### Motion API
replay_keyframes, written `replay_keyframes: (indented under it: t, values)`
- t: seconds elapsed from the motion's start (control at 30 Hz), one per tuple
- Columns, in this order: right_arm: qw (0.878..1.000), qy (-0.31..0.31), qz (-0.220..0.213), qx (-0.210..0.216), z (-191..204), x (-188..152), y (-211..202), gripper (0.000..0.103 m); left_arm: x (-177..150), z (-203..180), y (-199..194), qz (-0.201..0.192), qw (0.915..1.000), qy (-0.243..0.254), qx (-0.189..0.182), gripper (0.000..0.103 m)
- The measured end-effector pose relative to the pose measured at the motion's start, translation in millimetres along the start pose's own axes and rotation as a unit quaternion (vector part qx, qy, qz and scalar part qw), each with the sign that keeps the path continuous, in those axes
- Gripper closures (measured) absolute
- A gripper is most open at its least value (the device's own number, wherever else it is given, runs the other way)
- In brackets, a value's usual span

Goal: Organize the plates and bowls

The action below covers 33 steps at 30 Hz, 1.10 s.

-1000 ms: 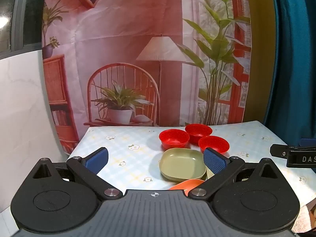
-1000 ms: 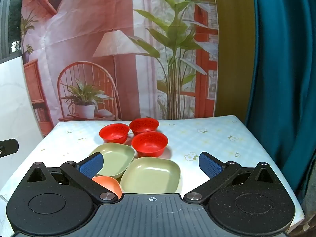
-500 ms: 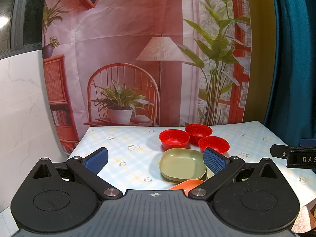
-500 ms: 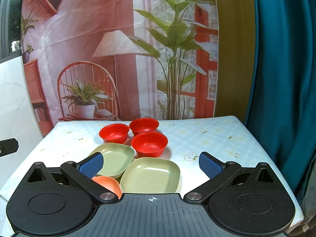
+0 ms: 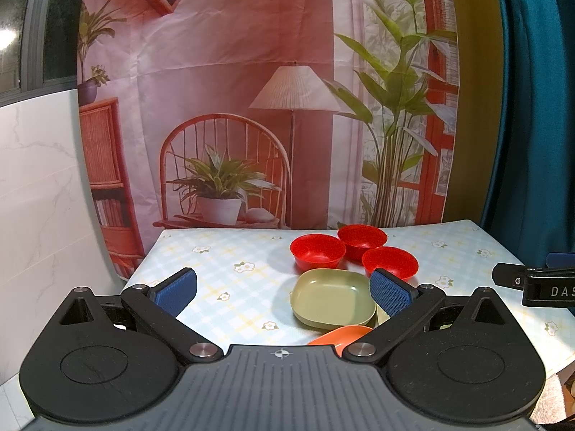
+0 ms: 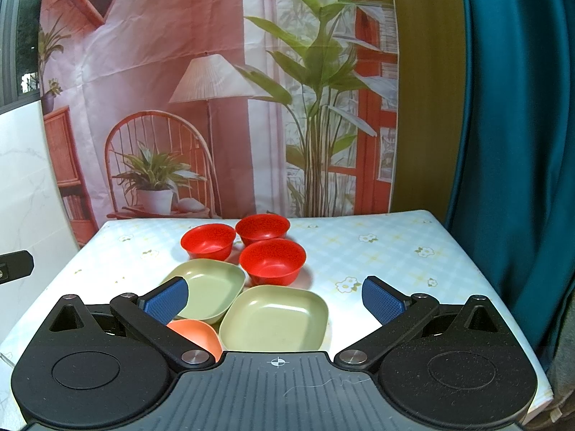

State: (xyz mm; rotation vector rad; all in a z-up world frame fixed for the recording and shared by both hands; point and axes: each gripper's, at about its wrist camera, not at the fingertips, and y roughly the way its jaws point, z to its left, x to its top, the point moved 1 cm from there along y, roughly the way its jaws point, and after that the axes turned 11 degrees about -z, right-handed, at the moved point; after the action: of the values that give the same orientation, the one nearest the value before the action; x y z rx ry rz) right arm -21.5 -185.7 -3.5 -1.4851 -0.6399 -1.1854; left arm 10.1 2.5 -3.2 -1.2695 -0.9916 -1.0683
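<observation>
Three red bowls (image 6: 272,263) (image 6: 207,241) (image 6: 262,228) stand in a cluster on the table; they also show in the left wrist view (image 5: 317,250). Two green square plates (image 6: 275,318) (image 6: 211,291) lie in front of them, one in the left wrist view (image 5: 332,296). An orange plate (image 6: 196,332) lies nearest, partly hidden by my right gripper's left finger. My left gripper (image 5: 282,289) is open and empty above the table's near left. My right gripper (image 6: 275,298) is open and empty above the green plates.
The table has a light checked cloth with flowers (image 6: 377,251). A printed backdrop (image 5: 287,107) hangs behind it, a teal curtain (image 6: 514,143) on the right, a white marble wall (image 5: 36,197) on the left. The right gripper's tip (image 5: 532,283) shows in the left view.
</observation>
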Motion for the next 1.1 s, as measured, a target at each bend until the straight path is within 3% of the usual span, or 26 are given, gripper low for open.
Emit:
replay_keyframes:
  t: [1.1]
  values:
    - [1.000,-0.001,0.001,-0.001,2.0,-0.1,0.0,0.000,-0.3,0.9,0.6,0.001,1.0000,0.000,-0.001,0.000]
